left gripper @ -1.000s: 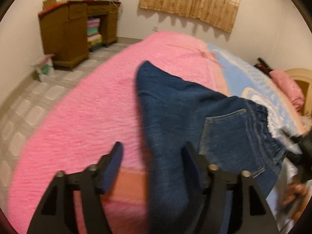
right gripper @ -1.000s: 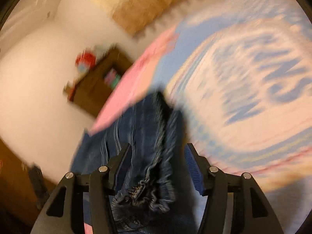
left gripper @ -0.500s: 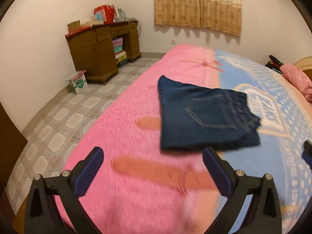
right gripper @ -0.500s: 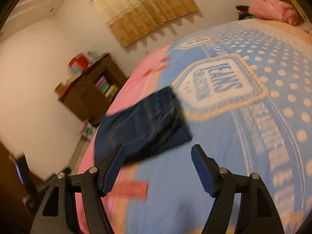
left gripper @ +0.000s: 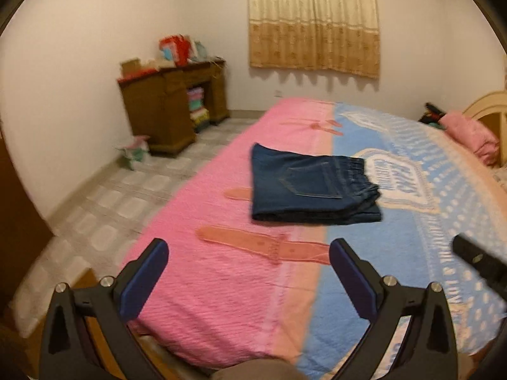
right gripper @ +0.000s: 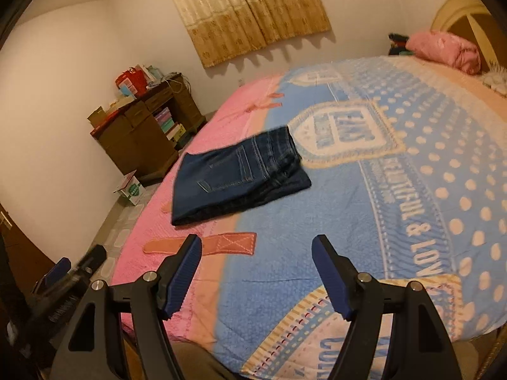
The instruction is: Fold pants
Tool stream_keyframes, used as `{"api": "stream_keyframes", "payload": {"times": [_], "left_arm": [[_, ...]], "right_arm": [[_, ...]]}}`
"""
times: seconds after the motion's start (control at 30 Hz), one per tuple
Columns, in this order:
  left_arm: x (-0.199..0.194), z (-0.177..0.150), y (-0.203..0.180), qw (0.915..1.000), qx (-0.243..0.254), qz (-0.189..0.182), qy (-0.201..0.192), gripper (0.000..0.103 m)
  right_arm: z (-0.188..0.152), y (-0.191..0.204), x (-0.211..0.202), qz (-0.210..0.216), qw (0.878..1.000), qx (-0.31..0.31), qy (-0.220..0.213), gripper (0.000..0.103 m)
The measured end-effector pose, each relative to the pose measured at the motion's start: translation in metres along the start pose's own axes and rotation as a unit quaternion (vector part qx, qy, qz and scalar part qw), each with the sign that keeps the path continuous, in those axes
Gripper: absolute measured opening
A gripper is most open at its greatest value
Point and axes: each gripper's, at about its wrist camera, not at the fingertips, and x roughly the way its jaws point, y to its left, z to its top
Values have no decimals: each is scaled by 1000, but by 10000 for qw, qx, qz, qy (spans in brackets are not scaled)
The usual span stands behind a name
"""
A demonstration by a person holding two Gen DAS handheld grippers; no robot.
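The dark blue denim pants lie folded into a compact rectangle on the bed, back pocket up, across the seam between the pink and blue halves of the bedspread. They also show in the right wrist view. My left gripper is open and empty, held back above the near edge of the bed, well short of the pants. My right gripper is open and empty, also held back from the pants. Part of the right gripper shows at the right edge of the left wrist view.
The bed has a pink and blue spread. A pink pillow lies by the headboard. A brown wooden desk with clutter stands by the far wall, a small box on the tiled floor. A curtain hangs behind.
Both grippers let go of the pants, opened wide and pulled back toward the near bed edge. The pants now lie folded and still on the bed.
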Motion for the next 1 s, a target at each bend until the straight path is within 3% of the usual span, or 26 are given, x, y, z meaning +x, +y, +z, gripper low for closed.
{"api": "stream_keyframes", "payload": {"times": [0.13, 0.2, 0.37, 0.53, 0.7, 0.9, 1.0], "left_arm": [[-27, 2, 2, 9997, 4, 44, -235, 103], [-41, 6, 6, 9991, -28, 98, -412, 103], [-60, 12, 9, 9972, 88, 315, -673, 103], [-65, 14, 11, 9951, 89, 420, -892, 103], [-54, 17, 7, 9963, 129, 458, -722, 103], [-43, 16, -1, 9949, 195, 808, -578, 103], [-40, 16, -1, 9951, 219, 789, -548, 103]], "right_arm": [[4, 21, -43, 99, 9979, -316, -548, 74], [3, 33, -68, 93, 9933, -556, -1005, 89], [-3, 58, -107, 11, 9768, -987, -1902, 91], [-3, 57, -102, -42, 9758, -856, -2012, 92], [-3, 51, -91, -52, 9793, -839, -1843, 92], [-3, 53, -93, -239, 9738, -1035, -2011, 92], [-2, 56, -94, -146, 9729, -1054, -2055, 92]]}}
